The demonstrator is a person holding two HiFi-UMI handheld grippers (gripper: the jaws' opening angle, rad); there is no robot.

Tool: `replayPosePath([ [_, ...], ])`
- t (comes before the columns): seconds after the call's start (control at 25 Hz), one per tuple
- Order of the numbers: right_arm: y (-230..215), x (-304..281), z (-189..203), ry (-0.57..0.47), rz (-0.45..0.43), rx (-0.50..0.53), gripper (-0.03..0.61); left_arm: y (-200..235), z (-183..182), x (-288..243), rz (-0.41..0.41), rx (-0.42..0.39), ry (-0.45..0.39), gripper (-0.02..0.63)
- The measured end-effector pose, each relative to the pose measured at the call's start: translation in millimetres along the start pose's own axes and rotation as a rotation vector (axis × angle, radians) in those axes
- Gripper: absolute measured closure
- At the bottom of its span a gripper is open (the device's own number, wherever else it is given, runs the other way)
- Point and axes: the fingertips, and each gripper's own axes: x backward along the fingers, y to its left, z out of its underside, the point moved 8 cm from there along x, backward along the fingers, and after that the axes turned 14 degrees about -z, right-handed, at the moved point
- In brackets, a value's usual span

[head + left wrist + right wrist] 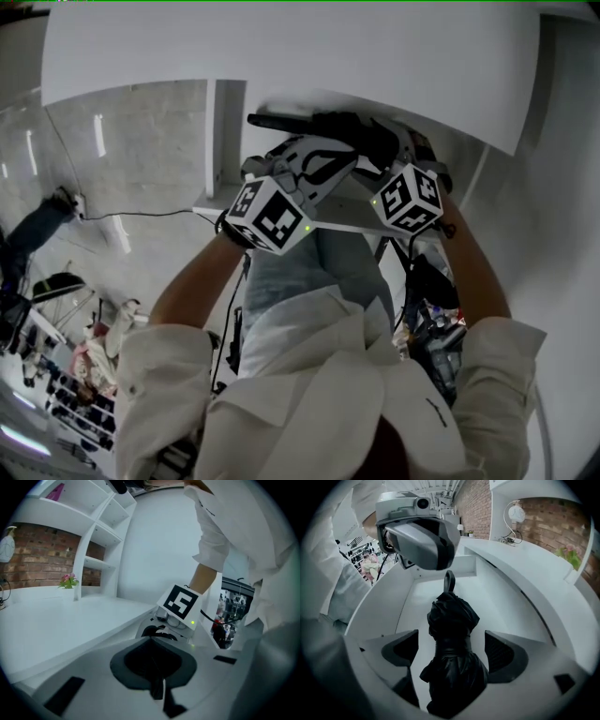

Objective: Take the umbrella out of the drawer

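Right gripper (451, 648): jaws are standing wide apart, one on each side of the umbrella (451, 620). The pads appear to be clear of the fabric on both sides, though the lower folds are bulging close to them and the margin is hard to judge. Nothing is being clamped.

Umbrella: black, folded and strapped round its middle. It is lying lengthwise on the floor of the open white drawer (494, 597), with its thin loop end pointing away from the right gripper toward the drawer's back wall.

Left gripper (152, 663): jaws are sitting together with nothing between them. It is hovering above the far end of the drawer, well apart from the umbrella. In its own view it is looking across at the marker cube (180, 603) of the right gripper, just beyond its closed tips.

Head view: both grippers are reaching into the drawer, which is pulled out below the edge of the white desk (281, 47). The person's white sleeves (159, 375) are filling the lower part of the frame.

Surroundings, left gripper view: white shelves (93, 541) are standing on the desk in front of a brick wall (37, 559), with small pink flowers (69, 580) beside them.
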Motion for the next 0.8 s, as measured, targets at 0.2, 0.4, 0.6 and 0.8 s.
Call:
replayPosePath([
  [0.2,-5,-15,5,0.025,-0.015,0.002,0.139,-8,20,-13,0.087,-0.064,0.045,0.588],
  [0.4,-5,-20,7,0.064,-0.025,0.027,0.176,-9,19,-11,0.096,-0.055,0.045,0.588],
  [0.6,-12,-26,8,0.087,-0.019,0.009,0.19,-5,18,-11,0.085,-0.04,0.029,0.588],
  [0.8,-10,-38,10,0.198,-0.027,0.06,0.195,-6,14,-9,0.084,-0.037,0.014,0.588],
])
